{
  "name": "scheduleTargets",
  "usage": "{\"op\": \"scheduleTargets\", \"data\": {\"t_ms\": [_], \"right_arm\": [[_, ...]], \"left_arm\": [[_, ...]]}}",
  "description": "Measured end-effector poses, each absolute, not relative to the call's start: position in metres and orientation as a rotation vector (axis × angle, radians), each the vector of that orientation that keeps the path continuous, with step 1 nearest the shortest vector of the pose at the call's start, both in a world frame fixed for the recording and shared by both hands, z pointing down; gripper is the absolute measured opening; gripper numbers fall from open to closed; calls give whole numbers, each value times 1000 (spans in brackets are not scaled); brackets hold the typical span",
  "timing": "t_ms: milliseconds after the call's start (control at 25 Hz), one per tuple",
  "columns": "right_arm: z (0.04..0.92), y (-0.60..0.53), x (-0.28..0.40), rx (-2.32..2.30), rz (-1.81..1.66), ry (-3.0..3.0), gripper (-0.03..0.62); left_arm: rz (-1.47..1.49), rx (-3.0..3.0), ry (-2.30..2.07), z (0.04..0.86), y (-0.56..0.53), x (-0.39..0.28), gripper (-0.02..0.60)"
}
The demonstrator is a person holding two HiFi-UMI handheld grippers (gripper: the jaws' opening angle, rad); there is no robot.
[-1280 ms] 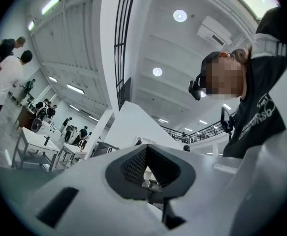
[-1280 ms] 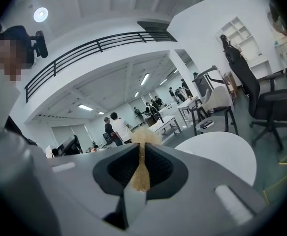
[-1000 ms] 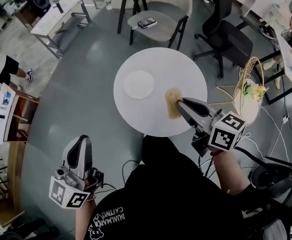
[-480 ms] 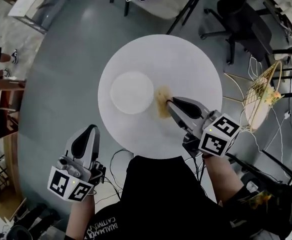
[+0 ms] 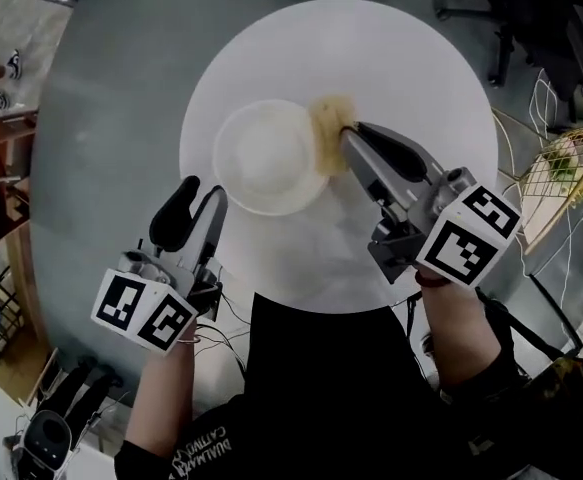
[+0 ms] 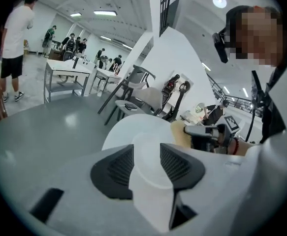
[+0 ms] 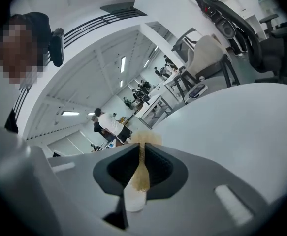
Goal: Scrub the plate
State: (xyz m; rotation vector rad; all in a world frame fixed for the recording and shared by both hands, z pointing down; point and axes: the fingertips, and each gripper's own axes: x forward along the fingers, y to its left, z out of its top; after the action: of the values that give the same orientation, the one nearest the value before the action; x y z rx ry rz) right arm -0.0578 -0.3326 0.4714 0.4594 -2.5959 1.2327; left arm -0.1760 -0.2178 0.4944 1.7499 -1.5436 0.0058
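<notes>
A white plate (image 5: pixel 269 156) lies on the round white table (image 5: pixel 391 58), left of its middle. My right gripper (image 5: pixel 351 131) is shut on a flat yellow sponge (image 5: pixel 330 118), which touches the plate's right rim. In the right gripper view the sponge (image 7: pixel 141 173) stands edge-on, pinched between the pads. My left gripper (image 5: pixel 201 198) sits at the plate's near left side. Its jaws have just been opening and hold nothing. In the left gripper view the plate (image 6: pixel 148 144) shows in the gap of the left gripper (image 6: pixel 146 155), with the sponge (image 6: pixel 179 133) beyond.
A wire basket (image 5: pixel 563 178) with greenery stands on the floor at the right. Office chairs (image 5: pixel 531 8) and cables (image 5: pixel 556 88) are beyond the table. People, chairs and steel tables (image 6: pixel 67 75) fill the room behind.
Both grippers have come forward and down toward the table. The left jaws went from shut to open. The sponge slid from the table's middle up against the plate's right rim.
</notes>
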Motion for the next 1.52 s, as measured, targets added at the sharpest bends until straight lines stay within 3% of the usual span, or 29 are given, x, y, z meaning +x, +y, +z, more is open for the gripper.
{"op": "scheduleTargets", "data": {"t_ms": [120, 320, 480, 600, 680, 720, 920, 1520], "right_arm": [[468, -342, -73, 451, 1233, -2647, 41], [460, -340, -111, 362, 1260, -2703, 41], [464, -332, -132, 296, 1246, -2705, 41], [469, -319, -146, 233, 1163, -2682, 41], [472, -308, -155, 177, 1083, -2664, 41], [473, -302, -159, 151, 1045, -2655, 41], [488, -287, -153, 123, 872, -2604, 41], [484, -268, -177, 225, 796, -2541, 43]], "left_arm": [[124, 1730, -1545, 515, -223, -175, 167], [174, 1689, -1518, 532, -231, -172, 227], [293, 1697, -1534, 540, -236, -166, 224], [313, 1652, -1570, 542, -236, -167, 196], [321, 1616, -1577, 544, -235, -169, 79], [314, 1601, -1574, 545, -234, -169, 67], [223, 1563, -1598, 541, -233, -158, 40], [97, 1611, -1578, 513, -215, -184, 23]]}}
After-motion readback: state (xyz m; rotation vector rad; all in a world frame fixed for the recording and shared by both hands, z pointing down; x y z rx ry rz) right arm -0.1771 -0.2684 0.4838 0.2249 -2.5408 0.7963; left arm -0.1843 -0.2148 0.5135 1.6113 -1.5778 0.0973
